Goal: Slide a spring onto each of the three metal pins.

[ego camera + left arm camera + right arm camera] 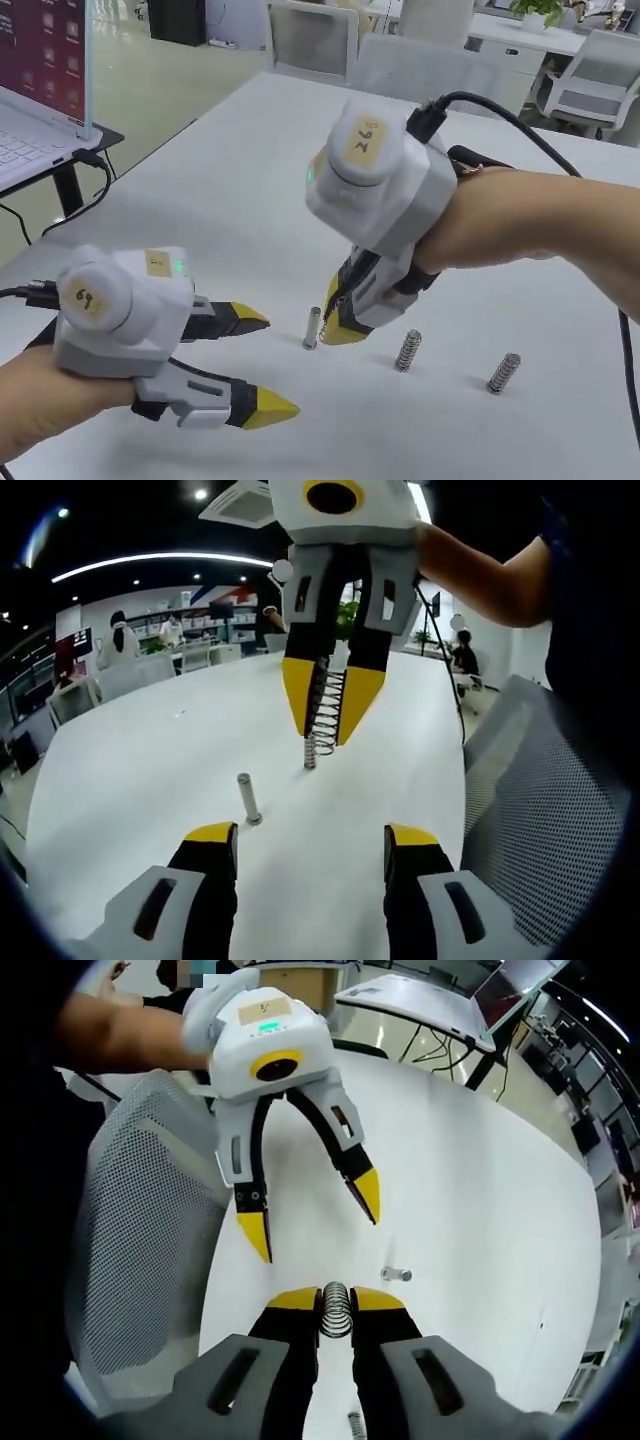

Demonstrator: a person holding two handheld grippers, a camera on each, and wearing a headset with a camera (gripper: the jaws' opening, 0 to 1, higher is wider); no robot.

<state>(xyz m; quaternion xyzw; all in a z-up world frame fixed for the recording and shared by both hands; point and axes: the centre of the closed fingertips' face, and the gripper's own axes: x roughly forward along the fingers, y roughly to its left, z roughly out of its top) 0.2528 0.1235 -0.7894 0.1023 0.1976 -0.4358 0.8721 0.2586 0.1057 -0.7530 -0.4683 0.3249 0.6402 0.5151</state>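
Observation:
A bare metal pin (311,328) stands upright on the white table (230,190). Right beside it, my right gripper (340,330) points down, shut on a spring (336,1308) that stands upright between its yellow tips. In the left gripper view that spring (326,698) hangs above and beyond the bare pin (246,798). Two springs (407,350) (504,372) stand upright on the table to the right. My left gripper (262,363) is open at the lower left, its tips pointing at the pin with nothing between them.
An open laptop (40,90) sits on a side stand at the far left, with a cable hanging down. Office chairs (310,40) stand beyond the table's far edge. A mesh chair back (540,810) stands near the table.

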